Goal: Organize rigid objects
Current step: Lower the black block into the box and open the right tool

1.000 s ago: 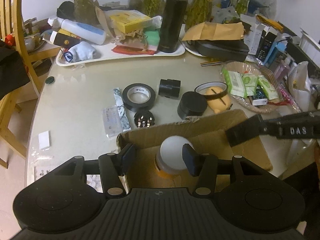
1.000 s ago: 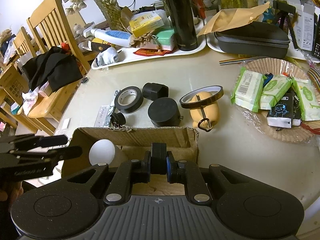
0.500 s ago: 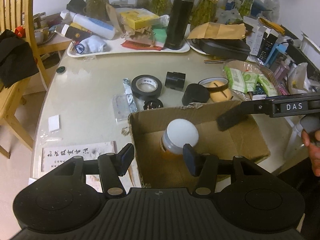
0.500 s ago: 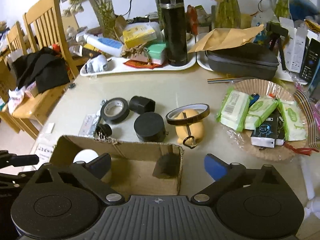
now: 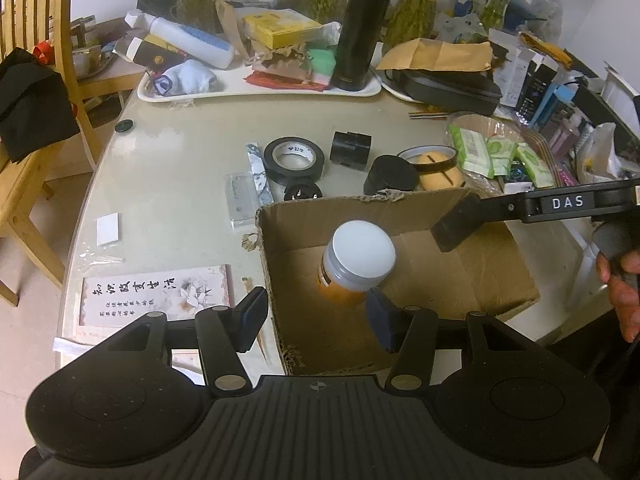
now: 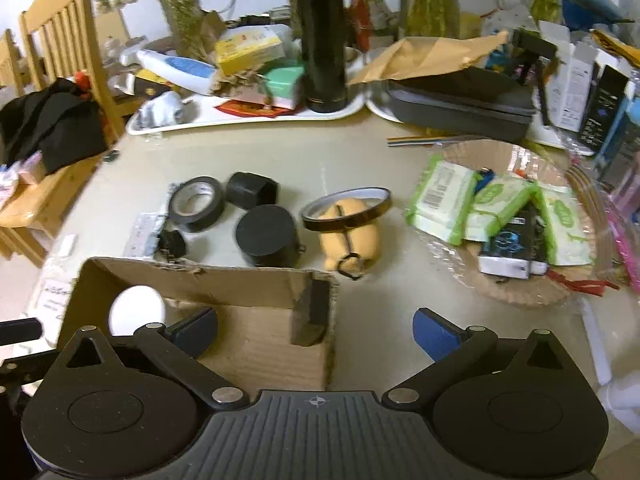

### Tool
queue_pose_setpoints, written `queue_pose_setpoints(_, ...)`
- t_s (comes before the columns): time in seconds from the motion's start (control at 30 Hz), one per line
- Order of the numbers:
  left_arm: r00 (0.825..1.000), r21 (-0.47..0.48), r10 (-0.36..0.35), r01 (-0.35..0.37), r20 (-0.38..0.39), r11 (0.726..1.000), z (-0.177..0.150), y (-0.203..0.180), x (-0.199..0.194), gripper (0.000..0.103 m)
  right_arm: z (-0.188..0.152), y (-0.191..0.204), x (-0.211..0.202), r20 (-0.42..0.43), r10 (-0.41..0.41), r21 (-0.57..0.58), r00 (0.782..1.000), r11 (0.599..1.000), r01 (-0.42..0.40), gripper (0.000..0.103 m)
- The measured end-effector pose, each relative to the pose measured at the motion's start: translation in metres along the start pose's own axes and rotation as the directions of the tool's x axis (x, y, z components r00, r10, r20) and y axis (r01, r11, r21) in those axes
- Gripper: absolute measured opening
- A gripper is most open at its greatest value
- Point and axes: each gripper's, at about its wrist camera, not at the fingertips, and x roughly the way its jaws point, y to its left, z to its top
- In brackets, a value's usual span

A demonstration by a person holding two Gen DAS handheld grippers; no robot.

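Note:
An open cardboard box stands at the table's near edge. Inside stands an orange jar with a white lid, and a small black block leans in the box's right corner. My left gripper is open above the box's near-left side, the jar just beyond its fingers. My right gripper is open wide over the box's right wall, empty. Beyond the box lie a black tape roll, a black cylinder, a black cap and an amber tape ring on a yellow toy.
A basket of wipe packs sits at the right. White trays with a black flask, boxes and bottles line the far side. Wooden chairs stand at the left. A card lies left of the box.
My right gripper opened and let the black block drop into the box, then pulled back. My left gripper rose and drew back from the jar, which stays in the box.

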Motion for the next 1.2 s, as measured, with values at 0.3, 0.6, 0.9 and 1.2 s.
queue_pose_setpoints(0.3, 1.0, 0.003, -0.008, 0.008, -0.002, 1.0, -0.001, -0.002, 0.0, 0.053, 0.002, -0.021, 0.014, -0.046, -0.143, 0.055, 0.989, 0.988, 0.146, 0.103)
queue_pose_setpoints(0.6, 1.0, -0.003, -0.014, 0.014, -0.002, 1.0, 0.0, -0.003, 0.0, 0.053, -0.002, -0.016, 0.045, -0.128, -0.159, 0.026, 0.979, 0.986, 0.164, 0.103)
queue_pose_setpoints(0.9, 1.0, -0.014, -0.01, 0.01, 0.001, 1.0, -0.001, 0.004, -0.004, 0.053, 0.008, -0.015, 0.014, 0.016, -0.098, 0.086, 0.995, 0.992, 0.097, 0.103)
queue_pose_setpoints(1.2, 1.0, -0.025, -0.008, 0.008, -0.003, 1.0, 0.0, 0.008, -0.002, 0.053, 0.011, -0.03, 0.021, -0.028, -0.075, 0.166, 0.997, 0.983, 0.079, 0.103)
